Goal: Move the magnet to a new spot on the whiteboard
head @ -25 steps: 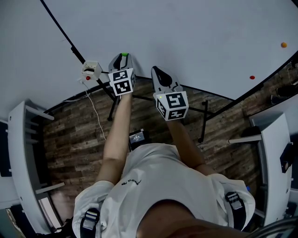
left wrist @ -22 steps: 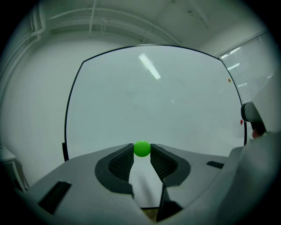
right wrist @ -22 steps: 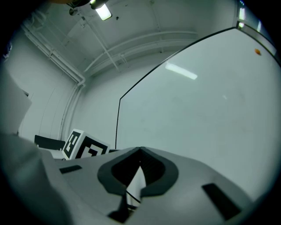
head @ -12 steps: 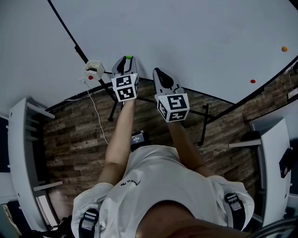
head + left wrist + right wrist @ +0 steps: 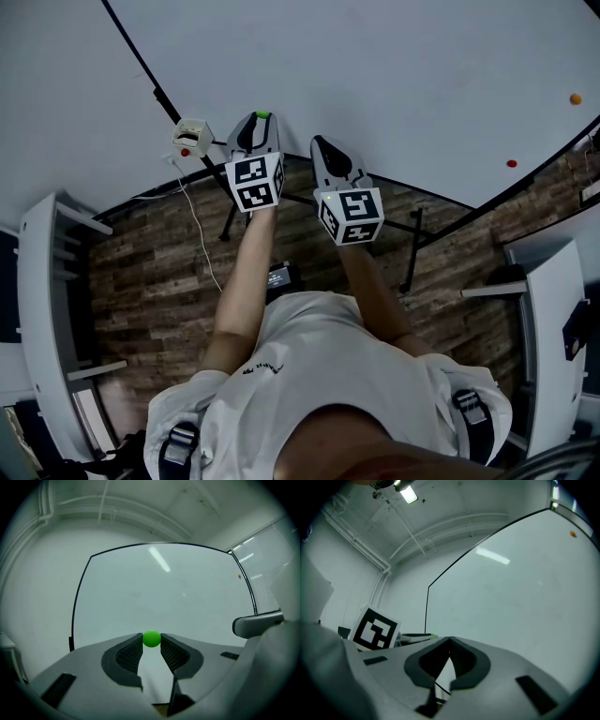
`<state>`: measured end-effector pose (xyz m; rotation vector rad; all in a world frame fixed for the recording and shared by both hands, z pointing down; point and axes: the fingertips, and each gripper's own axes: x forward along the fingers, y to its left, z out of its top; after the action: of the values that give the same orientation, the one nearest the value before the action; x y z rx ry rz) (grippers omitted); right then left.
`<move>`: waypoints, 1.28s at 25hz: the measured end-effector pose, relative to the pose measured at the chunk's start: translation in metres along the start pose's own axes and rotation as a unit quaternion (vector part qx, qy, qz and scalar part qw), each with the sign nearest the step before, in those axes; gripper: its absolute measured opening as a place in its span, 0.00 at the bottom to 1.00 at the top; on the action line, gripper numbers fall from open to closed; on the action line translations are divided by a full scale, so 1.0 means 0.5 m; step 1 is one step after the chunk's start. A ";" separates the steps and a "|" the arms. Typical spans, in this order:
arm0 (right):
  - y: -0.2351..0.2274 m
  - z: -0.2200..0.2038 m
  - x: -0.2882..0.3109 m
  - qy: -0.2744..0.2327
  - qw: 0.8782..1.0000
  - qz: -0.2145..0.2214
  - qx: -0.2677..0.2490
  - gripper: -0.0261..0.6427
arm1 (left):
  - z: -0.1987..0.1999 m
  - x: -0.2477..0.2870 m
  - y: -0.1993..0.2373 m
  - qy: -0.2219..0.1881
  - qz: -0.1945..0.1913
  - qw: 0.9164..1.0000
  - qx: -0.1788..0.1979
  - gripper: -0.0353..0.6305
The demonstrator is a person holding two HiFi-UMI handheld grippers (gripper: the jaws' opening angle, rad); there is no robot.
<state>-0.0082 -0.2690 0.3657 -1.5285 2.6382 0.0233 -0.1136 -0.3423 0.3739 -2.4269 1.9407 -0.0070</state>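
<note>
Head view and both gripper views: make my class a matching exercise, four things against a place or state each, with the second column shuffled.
Things
1. green magnet
2. orange magnet
3. red magnet
4. right gripper

Places or states
A. jaws shut, nothing between them
B. on the whiteboard, close to its lower edge
C. gripped between the jaws of the left gripper
D. on the whiteboard at the far right, higher up

Pairs: 1-C, 2-D, 3-B, 4-A
</note>
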 end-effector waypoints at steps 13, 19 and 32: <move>0.013 0.002 0.004 -0.002 1.000 0.002 0.003 0.06 | 0.036 -0.059 -0.008 -0.026 0.001 1.000 0.000 0.23; 0.019 0.002 0.005 -0.001 1.000 0.003 0.001 0.06 | 0.042 -0.080 -0.019 -0.032 -0.009 0.999 -0.011 0.23; 0.025 -0.002 0.009 0.001 1.000 0.003 0.002 0.06 | 0.046 -0.113 -0.045 -0.039 -0.018 0.999 0.004 0.23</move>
<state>-0.0214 -0.2668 0.3657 -1.5195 2.6430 0.0180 -0.1034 -0.2818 0.3525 -2.4174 1.8603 0.0775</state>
